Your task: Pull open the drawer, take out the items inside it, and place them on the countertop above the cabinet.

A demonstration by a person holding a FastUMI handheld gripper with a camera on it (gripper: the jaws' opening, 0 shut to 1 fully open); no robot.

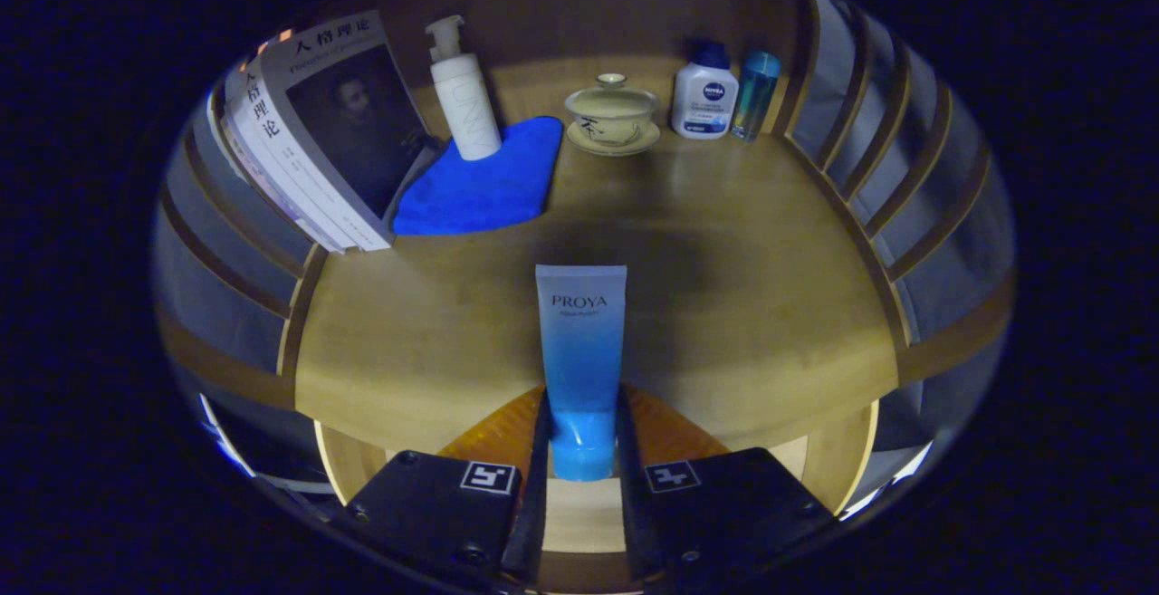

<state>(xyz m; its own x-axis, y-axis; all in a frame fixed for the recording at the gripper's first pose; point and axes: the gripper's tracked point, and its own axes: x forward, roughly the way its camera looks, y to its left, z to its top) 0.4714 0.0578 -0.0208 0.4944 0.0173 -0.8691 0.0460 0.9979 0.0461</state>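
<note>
A blue-and-white cosmetic tube (580, 341) sticks out ahead of my gripper (582, 427), cap end toward me. Both fingers press on its lower body near the blue cap, so the gripper is shut on it. The tube hangs over the front part of the wooden countertop (724, 305); I cannot tell whether it touches the wood. Below the countertop's front edge a strip of pale wood (579, 513) shows between the fingers, perhaps the cabinet or the drawer.
At the back of the countertop stand a white pump bottle (464, 92) on a blue cloth (484, 183), a lidded tea bowl on a saucer (612, 117), a white lotion bottle (704, 95) and a slim blue bottle (755, 95). Books (317, 133) lean at the back left. Slatted walls flank both sides.
</note>
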